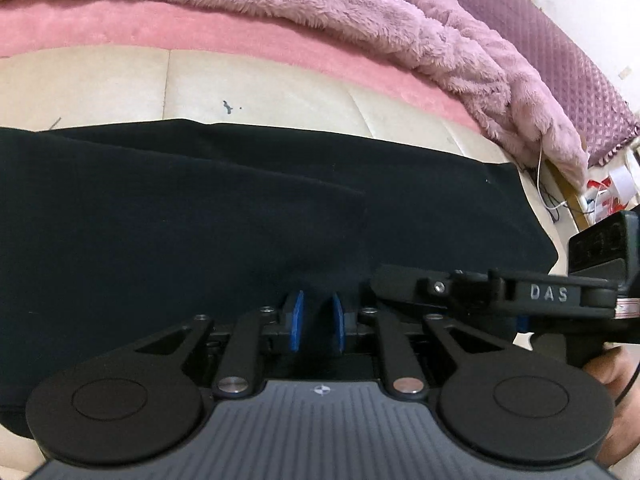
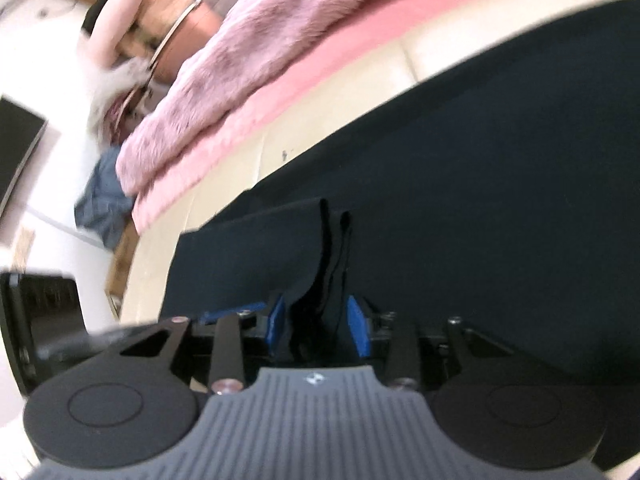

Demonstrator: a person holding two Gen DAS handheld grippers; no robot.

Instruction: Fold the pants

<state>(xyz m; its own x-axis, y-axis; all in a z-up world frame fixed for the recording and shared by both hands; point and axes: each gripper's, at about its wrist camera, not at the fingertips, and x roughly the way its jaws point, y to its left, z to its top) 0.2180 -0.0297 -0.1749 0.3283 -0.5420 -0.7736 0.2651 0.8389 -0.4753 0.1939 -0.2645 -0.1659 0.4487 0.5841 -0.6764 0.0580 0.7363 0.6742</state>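
I saw both grippers parted: left gripper [image 1: 317,322] and right gripper [image 2: 318,326] each straddled smooth dark pants [image 1: 200,208] folds, unpinched.

Both wrist cameras are looking steeply down, close over the dark pants [image 1: 200,208] on the bed [image 1: 100,84]; the right view is rolling sideways.

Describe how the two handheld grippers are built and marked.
The left gripper and right gripper match: black linkage arms with silver pivot pins, two round black discs, a ribbed grey centre plate bearing a small emblem, and blue finger pads. Seen from the left wrist camera, the right gripper's black body reads "DAS" in pale letters.
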